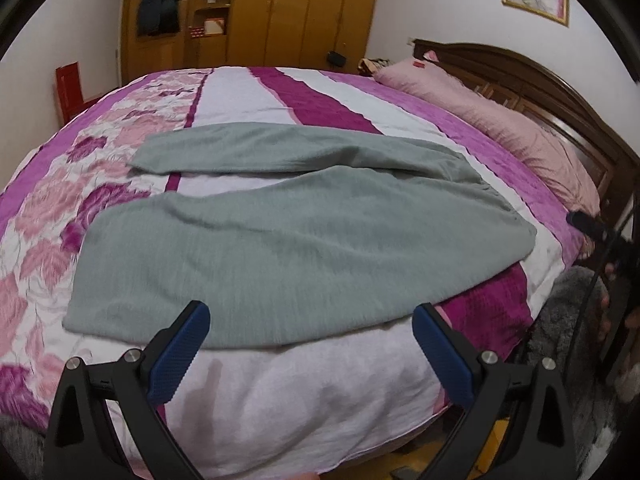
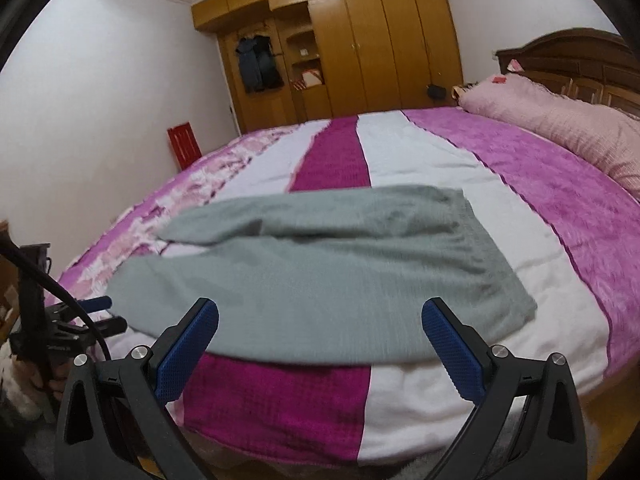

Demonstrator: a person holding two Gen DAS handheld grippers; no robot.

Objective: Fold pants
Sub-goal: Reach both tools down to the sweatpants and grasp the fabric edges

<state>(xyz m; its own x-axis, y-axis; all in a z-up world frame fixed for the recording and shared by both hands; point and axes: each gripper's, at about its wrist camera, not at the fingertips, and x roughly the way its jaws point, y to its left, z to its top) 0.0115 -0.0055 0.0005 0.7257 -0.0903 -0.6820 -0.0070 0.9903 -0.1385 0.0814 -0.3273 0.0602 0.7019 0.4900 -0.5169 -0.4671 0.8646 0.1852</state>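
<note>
Bedroom, bed (image 1: 256, 392) with pink, magenta and white striped quilt filling both views. Left tongs (image 1: 312, 344) spread wide, nothing between the blue pads (image 1: 180, 356), hovering over the near quilt edge just short of the pants. Right tongs (image 2: 320, 340) likewise released, empty, tips over the near hem of the fabric. Left tongs also visible at the left edge of the right wrist view (image 2: 96, 314). Grey-green pants (image 1: 280, 240) lying flat on the quilt, legs running to the left and split apart in a V, waist end to the right; near leg close to the bed edge, far leg further in. Pink pillow (image 1: 500, 120) against dark wooden headboard (image 1: 540, 76) on the right. Wooden wardrobe (image 2: 360, 40) on the far wall, dark garment (image 2: 258, 64) hanging on it
</note>
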